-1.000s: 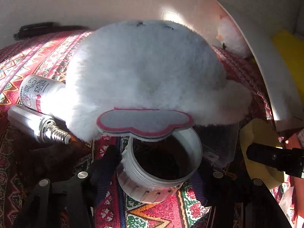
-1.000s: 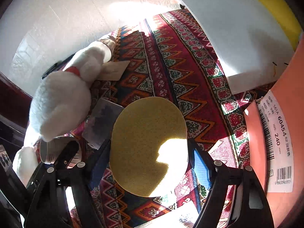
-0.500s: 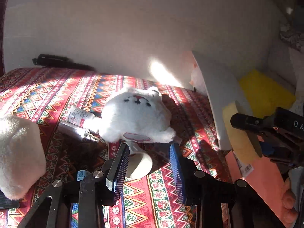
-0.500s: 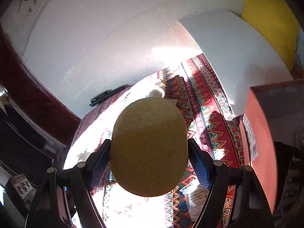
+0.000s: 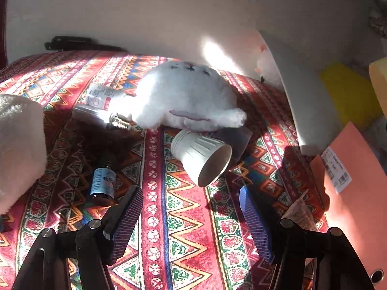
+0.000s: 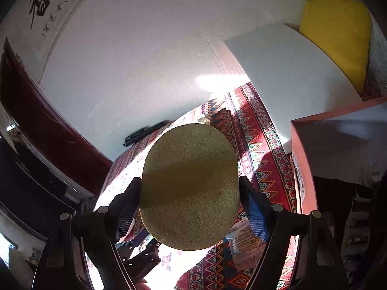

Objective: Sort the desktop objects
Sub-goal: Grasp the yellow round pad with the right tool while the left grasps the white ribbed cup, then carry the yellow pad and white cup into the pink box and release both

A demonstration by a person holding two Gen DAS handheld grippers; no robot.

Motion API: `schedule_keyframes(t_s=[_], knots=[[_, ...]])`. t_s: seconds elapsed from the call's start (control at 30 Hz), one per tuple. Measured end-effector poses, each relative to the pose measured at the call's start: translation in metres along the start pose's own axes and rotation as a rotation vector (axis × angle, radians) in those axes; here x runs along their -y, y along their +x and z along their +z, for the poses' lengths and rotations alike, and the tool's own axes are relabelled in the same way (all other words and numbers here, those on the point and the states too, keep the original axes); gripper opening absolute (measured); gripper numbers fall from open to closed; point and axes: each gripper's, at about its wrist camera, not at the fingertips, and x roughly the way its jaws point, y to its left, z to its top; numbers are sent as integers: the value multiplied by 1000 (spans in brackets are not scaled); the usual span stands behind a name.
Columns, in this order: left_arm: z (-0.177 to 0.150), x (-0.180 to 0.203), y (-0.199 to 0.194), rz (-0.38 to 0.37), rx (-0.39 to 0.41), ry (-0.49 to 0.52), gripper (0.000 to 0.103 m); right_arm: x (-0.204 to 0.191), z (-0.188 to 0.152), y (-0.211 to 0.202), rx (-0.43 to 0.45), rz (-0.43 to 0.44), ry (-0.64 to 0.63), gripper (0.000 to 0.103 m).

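Observation:
My left gripper (image 5: 191, 215) is open and empty, low over the patterned cloth (image 5: 183, 229). Just beyond its fingers a white ribbed cup (image 5: 200, 159) lies on its side, mouth toward me. Behind the cup a white plush toy (image 5: 186, 96) lies on the cloth. A light bulb (image 5: 101, 116) and a white tube (image 5: 101, 96) rest against the toy's left side. A small dark bottle with a blue label (image 5: 102, 181) lies left of the fingers. My right gripper (image 6: 189, 203) is shut on a yellow oval sponge (image 6: 188, 186), held high above the table.
A beige plush (image 5: 19, 145) fills the left edge. An orange box with a barcode label (image 5: 353, 188) stands at the right, also an orange box (image 6: 309, 169) in the right wrist view. A white board (image 5: 297, 91) leans behind it. A yellow cushion (image 6: 338, 36) and black clip (image 5: 70, 43) lie farther back.
My left gripper pulled back from the cup and plush toy, then settled lower and closer. The right gripper rose with the sponge, away from the cloth.

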Motion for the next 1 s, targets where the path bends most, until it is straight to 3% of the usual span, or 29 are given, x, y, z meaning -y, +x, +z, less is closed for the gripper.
schedule_keyframes(t_s=[0.27, 0.33, 0.37, 0.4, 0.6, 0.77, 1.0], knots=[[33, 15, 86, 146, -39, 151, 77, 12, 10, 41, -46, -19, 6, 81], [38, 12, 89, 131, -30, 149, 45, 13, 9, 48, -54, -21, 4, 81], [40, 10, 88, 120, -36, 139, 5, 13, 10, 51, -57, -21, 1, 81], [41, 7, 85, 103, -44, 118, 1, 13, 10, 53, -59, -21, -4, 81], [38, 0, 32, 18, 2, 29, 1, 2, 8, 54, -54, -4, -38, 81], [42, 18, -29, -42, 85, 56, 1, -10, 11, 32, -19, 22, -57, 81], [60, 54, -109, -132, 195, 90, 1, -20, 16, -30, 95, 53, -74, 81]])
